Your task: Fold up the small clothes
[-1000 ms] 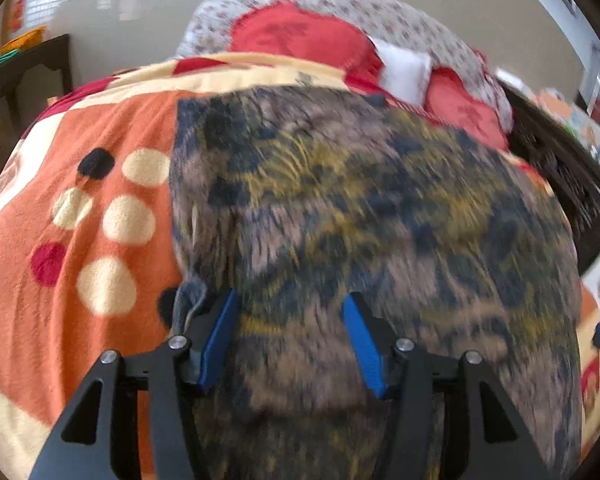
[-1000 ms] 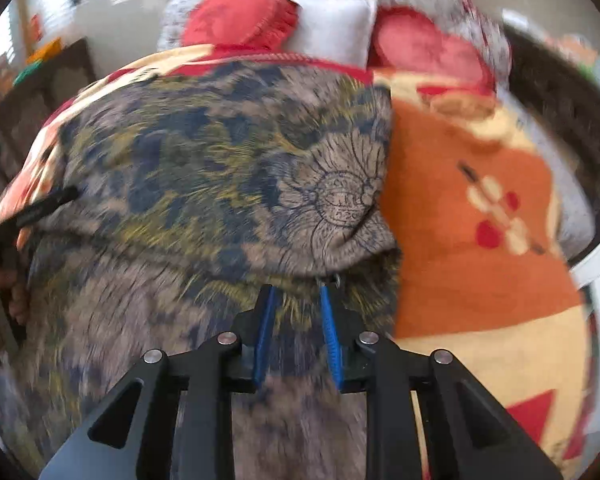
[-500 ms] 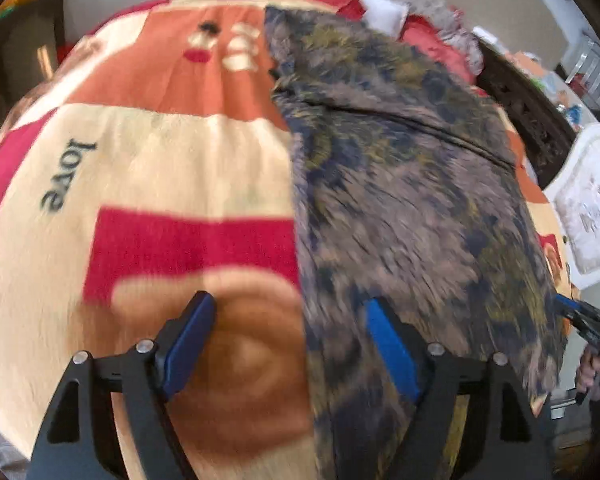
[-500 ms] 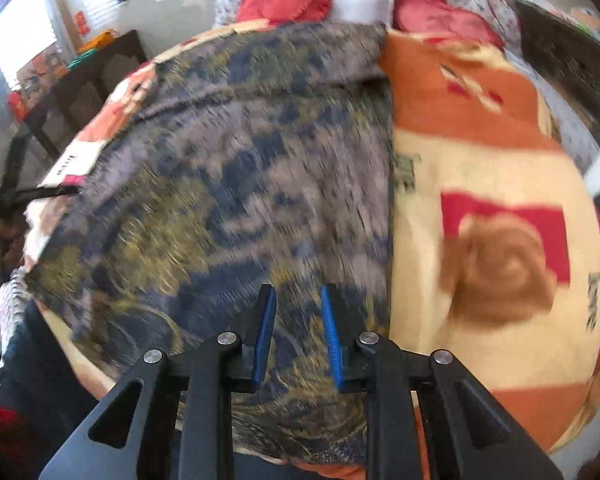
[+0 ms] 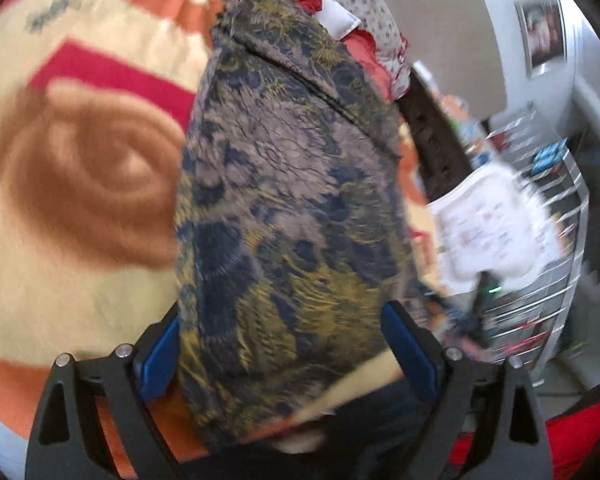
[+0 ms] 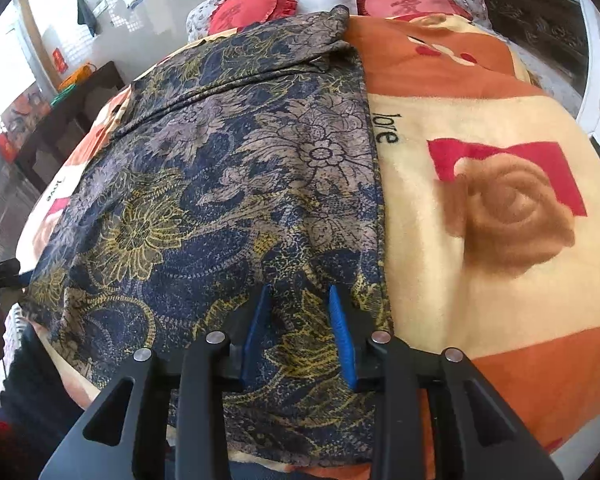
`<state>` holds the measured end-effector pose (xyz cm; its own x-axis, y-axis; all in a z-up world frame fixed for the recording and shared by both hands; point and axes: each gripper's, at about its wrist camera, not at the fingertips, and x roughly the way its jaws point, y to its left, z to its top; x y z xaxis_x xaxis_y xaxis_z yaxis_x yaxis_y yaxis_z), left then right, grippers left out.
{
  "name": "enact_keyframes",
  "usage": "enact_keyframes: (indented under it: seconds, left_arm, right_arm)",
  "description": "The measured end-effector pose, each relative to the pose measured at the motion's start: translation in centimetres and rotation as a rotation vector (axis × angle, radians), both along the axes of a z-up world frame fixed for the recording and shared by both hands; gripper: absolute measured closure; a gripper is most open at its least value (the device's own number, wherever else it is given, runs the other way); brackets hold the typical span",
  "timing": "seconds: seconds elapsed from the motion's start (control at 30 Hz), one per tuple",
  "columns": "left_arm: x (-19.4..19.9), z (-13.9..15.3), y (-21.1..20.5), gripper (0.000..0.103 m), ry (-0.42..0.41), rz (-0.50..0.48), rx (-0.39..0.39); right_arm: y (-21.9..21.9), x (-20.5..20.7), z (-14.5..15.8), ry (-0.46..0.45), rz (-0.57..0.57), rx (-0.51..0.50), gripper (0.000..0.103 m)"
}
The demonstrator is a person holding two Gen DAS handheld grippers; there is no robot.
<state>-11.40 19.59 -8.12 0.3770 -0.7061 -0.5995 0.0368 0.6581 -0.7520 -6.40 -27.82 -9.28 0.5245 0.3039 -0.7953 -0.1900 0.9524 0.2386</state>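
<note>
Both our grippers hang over the floral garment, which lies spread flat on the blanket. Our left gripper is opening wide, the cloth's near end between its jaws. Our right gripper is parting too, loosening from the hem.

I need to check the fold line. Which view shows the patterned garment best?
The right wrist view: the patterned garment is sharp, spread flat on the blanket, its straight right edge and far crease visible. The left wrist view shows it blurred, as a narrower strip.
</note>
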Motion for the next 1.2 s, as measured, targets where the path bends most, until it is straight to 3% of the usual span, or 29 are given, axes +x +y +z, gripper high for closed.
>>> enact_keyframes:
  seconds: [0.07, 0.17, 0.23, 0.3, 0.43, 0.53, 0.77, 0.97, 1.1, 1.2]
  left_arm:
    - [-0.3, -0.3, -0.2, 0.017, 0.035, -0.007, -0.06]
    - [-0.3, -0.2, -0.2, 0.033, 0.065, 0.011, -0.03]
    - [-0.2, -0.2, 0.0, 0.053, 0.085, 0.033, 0.015]
    - [-0.4, 0.1, 0.1, 0.063, 0.087, 0.044, 0.086]
    - [-0.8, 0.2, -0.8, 0.073, 0.054, 0.037, 0.198]
    - [-1.2, -0.1, -0.7, 0.084, 0.043, 0.042, 0.248]
    - [-1.6, 0.0, -1.0, 0.085, 0.038, 0.04, 0.264]
    - [-1.7, 0.1, -1.2, 0.074, 0.037, 0.055, 0.256]
    - [-1.7, 0.2, -1.4, 0.066, 0.029, 0.053, 0.25]
    - [-1.7, 0.3, -1.6, 0.065, 0.025, 0.051, 0.256]
  right_arm:
    - [-0.3, 0.2, 0.0, 0.008, -0.005, 0.012, 0.099]
    - [-0.1, -0.1, 1.1, -0.015, 0.0, -0.038, 0.099]
    - [-0.5, -1.1, 2.6, -0.066, -0.004, -0.059, 0.099]
    - [-1.7, -2.3, 4.0, -0.1, -0.023, -0.044, 0.099]
    - [-4.5, -4.4, 5.2, -0.095, -0.076, 0.026, 0.099]
    - [-6.0, -5.5, 4.1, -0.05, -0.09, 0.098, 0.099]
    - [-7.2, -5.5, 0.1, 0.04, -0.116, 0.264, 0.099]
    - [-8.6, -5.3, -2.1, 0.126, -0.132, 0.436, 0.097]
    - [-8.9, -6.1, -2.5, 0.122, -0.127, 0.432, 0.097]
    - [-8.7, -6.3, -2.4, 0.108, -0.12, 0.482, 0.097]
